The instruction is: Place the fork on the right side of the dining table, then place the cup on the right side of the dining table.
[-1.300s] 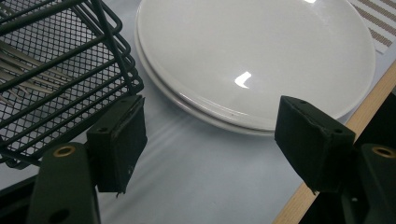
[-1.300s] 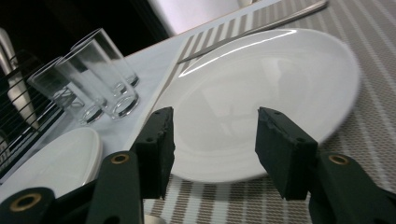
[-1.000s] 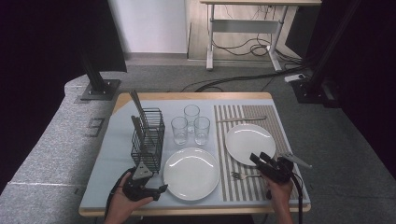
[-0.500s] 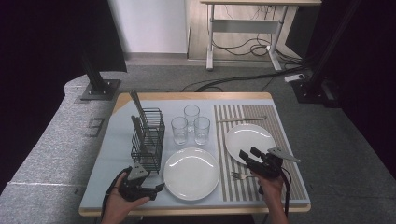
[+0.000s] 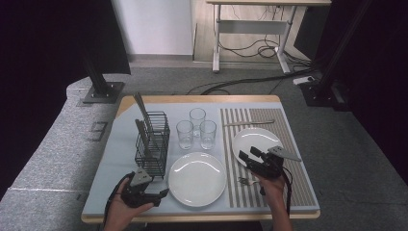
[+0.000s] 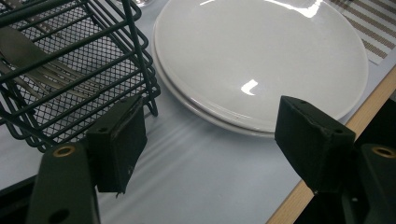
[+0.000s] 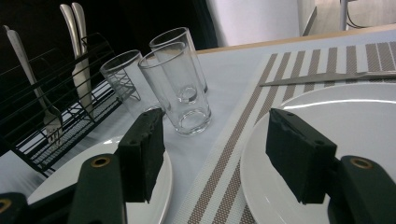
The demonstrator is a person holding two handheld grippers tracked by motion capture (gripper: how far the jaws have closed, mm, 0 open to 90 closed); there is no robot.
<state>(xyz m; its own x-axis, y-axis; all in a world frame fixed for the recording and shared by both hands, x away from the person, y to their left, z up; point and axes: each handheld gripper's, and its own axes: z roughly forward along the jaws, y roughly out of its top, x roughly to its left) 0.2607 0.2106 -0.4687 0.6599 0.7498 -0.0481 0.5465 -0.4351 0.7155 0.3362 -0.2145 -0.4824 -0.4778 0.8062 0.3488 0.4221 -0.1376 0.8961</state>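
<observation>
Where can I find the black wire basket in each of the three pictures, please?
High view: the wire basket stands left of centre, behind the left gripper.
Left gripper view: upper left corner, cutlery inside.
Right gripper view: left edge, cutlery upright.
Shared landmark: the near white plate beside it.

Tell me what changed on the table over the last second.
The right gripper moved forward and left from the table's near right edge, over the rim of the plate on the striped mat, fingers open and empty. The left gripper shifted only slightly. Nothing was grasped or released. The basket, glasses, fork and centre plate stayed put.
</observation>
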